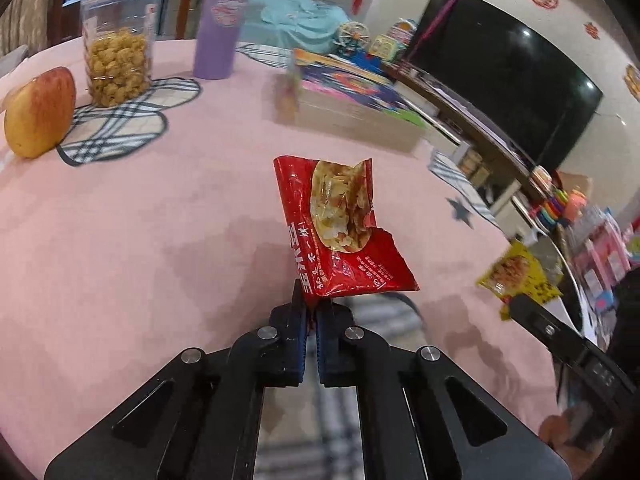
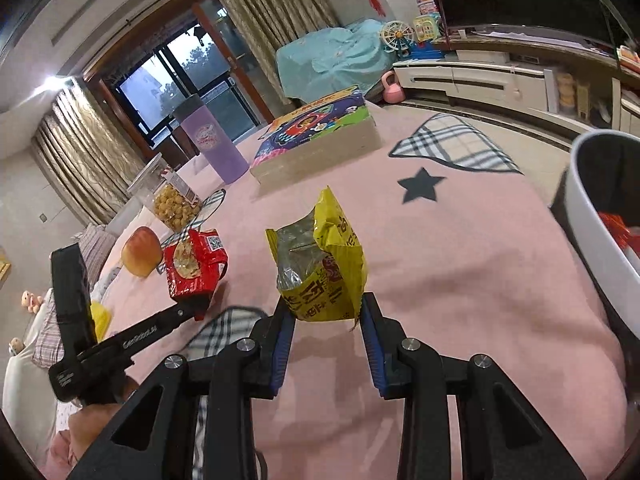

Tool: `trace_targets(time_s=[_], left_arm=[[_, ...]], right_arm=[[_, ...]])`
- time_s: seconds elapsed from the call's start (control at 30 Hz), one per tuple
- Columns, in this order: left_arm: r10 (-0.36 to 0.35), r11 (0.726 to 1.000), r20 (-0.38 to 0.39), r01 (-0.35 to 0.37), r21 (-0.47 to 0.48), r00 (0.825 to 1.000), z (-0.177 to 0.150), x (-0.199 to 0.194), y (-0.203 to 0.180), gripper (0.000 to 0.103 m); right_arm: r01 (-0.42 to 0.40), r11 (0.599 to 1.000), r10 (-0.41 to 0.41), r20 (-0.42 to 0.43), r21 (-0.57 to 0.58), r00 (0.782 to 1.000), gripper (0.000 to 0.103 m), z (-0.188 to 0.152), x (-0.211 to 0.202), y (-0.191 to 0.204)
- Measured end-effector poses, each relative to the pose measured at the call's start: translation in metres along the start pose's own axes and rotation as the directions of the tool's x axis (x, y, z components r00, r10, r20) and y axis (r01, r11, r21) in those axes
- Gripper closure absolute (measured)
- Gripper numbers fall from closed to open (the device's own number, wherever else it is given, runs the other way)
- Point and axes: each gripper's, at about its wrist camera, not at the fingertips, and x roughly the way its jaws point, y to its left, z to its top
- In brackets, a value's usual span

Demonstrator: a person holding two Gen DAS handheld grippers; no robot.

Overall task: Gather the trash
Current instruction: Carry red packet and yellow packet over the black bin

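A: How many wrappers do you hold?
B: Two. Your left gripper point(image 1: 311, 300) pinches one red wrapper point(image 1: 340, 228); your right gripper point(image 2: 326, 312) clamps one yellow wrapper point(image 2: 320, 264). One white bin point(image 2: 600, 240) sits at three o'clock, beside the pink surface point(image 2: 460, 260).

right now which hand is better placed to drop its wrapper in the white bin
Right. The right tool holds the yellow wrapper, and the white bin sits just beside it at the right edge of its view. The left tool, shut on the red wrapper, is on the far side.

red wrapper point(image 1: 340, 232), yellow wrapper point(image 2: 320, 268) held aloft
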Motion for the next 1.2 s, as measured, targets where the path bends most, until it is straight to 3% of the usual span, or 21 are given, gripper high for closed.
trace_targets(time_s=[0.53, 1.2], left_arm=[[-0.063, 0.991, -0.027, 0.066, 0.116, 0.998, -0.038, -0.018, -0.074, 0.100], [-0.100, 0.964, -0.054, 0.110, 0.240, 0.993, -0.046, -0.018, -0.143, 0.100]], right_arm=[[0.028, 0.999, -0.029, 0.051, 0.032, 0.998, 0.070, -0.028, -0.054, -0.035], [0.069, 0.995, -0.079, 0.133, 0.078, 0.988, 0.070, -0.033, -0.107, -0.075]])
